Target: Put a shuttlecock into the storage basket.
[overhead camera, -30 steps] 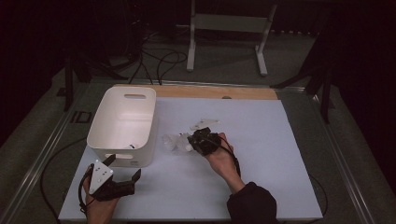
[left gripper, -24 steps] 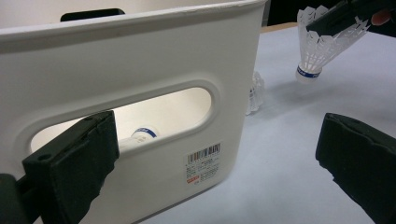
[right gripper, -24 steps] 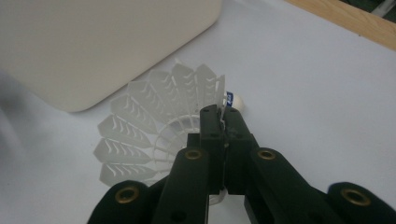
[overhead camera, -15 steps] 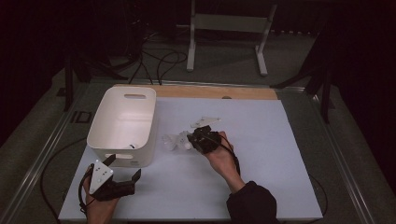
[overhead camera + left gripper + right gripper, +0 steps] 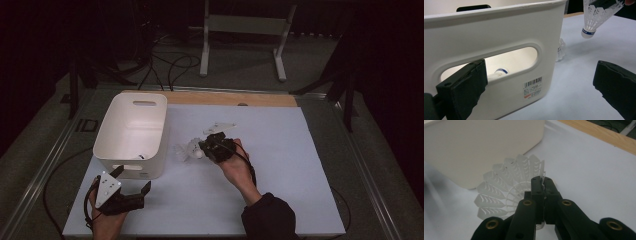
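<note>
High view shows a white bench [image 5: 280, 165] with a white bin [image 5: 131, 135] at its left. Right of the bin, the right tool [image 5: 212, 148] holds a white shuttlecock [image 5: 192, 150] a little above the bench, just beside the bin's right wall. Near the bench's front left corner, the left tool [image 5: 131, 182] has its jaws spread wide with nothing between them.

Right gripper view adds the grip itself: both jaws are shut on the rim of the shuttlecock's feathered skirt, which fans out to the left.

Left gripper view adds more: the held shuttlecock hangs cork down, a second shuttlecock [image 5: 560, 50] lies on the bench behind the bin's corner, and a third [image 5: 500, 72] is visible through the bin's handle slot.
</note>
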Demonstrator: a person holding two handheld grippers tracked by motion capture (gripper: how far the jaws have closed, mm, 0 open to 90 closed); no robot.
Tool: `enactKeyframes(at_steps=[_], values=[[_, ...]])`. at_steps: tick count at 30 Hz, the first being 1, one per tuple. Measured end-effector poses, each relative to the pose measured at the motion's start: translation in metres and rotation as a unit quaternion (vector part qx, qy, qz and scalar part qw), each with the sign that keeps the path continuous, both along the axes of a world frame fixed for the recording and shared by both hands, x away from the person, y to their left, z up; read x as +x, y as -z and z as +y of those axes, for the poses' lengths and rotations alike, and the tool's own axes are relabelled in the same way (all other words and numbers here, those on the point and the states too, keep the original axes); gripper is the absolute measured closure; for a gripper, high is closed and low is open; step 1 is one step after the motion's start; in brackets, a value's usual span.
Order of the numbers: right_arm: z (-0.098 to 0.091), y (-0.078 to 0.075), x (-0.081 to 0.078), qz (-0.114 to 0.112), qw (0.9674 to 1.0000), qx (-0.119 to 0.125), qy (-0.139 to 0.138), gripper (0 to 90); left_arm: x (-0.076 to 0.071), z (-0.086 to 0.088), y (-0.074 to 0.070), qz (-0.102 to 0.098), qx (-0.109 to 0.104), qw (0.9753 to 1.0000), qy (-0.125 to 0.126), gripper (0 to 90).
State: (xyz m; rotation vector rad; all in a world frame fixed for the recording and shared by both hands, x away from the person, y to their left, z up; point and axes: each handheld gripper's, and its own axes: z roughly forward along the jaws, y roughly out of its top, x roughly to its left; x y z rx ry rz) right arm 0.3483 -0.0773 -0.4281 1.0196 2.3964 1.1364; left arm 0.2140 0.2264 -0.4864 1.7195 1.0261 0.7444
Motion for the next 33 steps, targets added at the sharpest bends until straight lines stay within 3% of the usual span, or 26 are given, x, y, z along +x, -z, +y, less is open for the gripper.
enactKeyframes(at_steps=[17, 33], values=[[0.009, -0.018, 0.003, -0.016, 0.9999, -0.001, -0.004, 89.1, 0.0, 0.0, 0.0, 0.0, -0.002, 1.0, -0.001, 0.0], [0.011, -0.029, 0.008, -0.016, 0.9998, 0.012, -0.004, 89.2, 0.0, 0.0, 0.0, 0.001, 0.0, 1.0, 0.001, 0.0]])
